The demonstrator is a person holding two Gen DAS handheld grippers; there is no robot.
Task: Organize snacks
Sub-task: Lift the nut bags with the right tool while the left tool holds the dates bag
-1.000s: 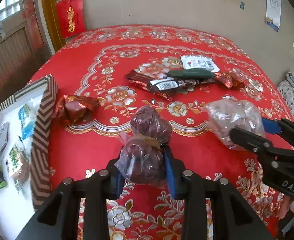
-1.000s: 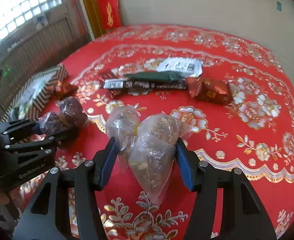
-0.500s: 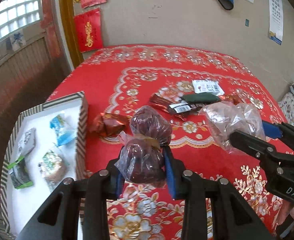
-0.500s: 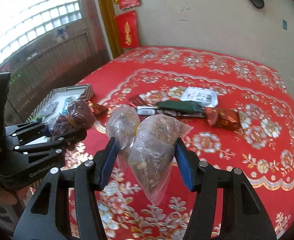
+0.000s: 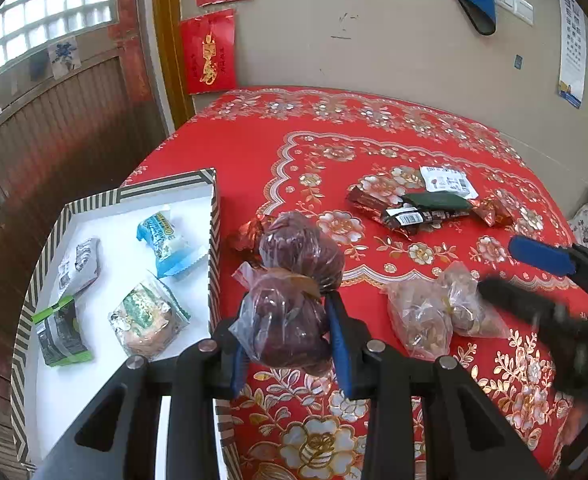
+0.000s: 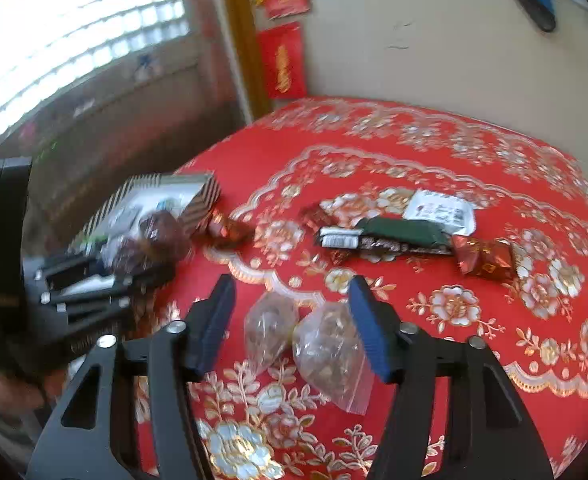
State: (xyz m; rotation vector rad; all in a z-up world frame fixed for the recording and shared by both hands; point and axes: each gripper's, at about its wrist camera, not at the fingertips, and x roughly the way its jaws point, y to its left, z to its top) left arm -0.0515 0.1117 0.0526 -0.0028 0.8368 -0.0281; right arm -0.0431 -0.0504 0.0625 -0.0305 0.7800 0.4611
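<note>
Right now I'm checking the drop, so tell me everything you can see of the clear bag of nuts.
The clear bag of nuts is thin see-through plastic, tied into two lumps of pale brown pieces. It lies on the red tablecloth between the right gripper jaws, which have just been opening and no longer press it.

Contents: four packets in one striped box (image 5: 213, 216), two tied clear bags (image 6: 326, 350), two red candies (image 6: 484, 258).

Left gripper (image 5: 290, 332) and right gripper (image 6: 290, 332), matte black frames, silver round screws, ribbed blue finger pads (image 6: 368, 330)
</note>
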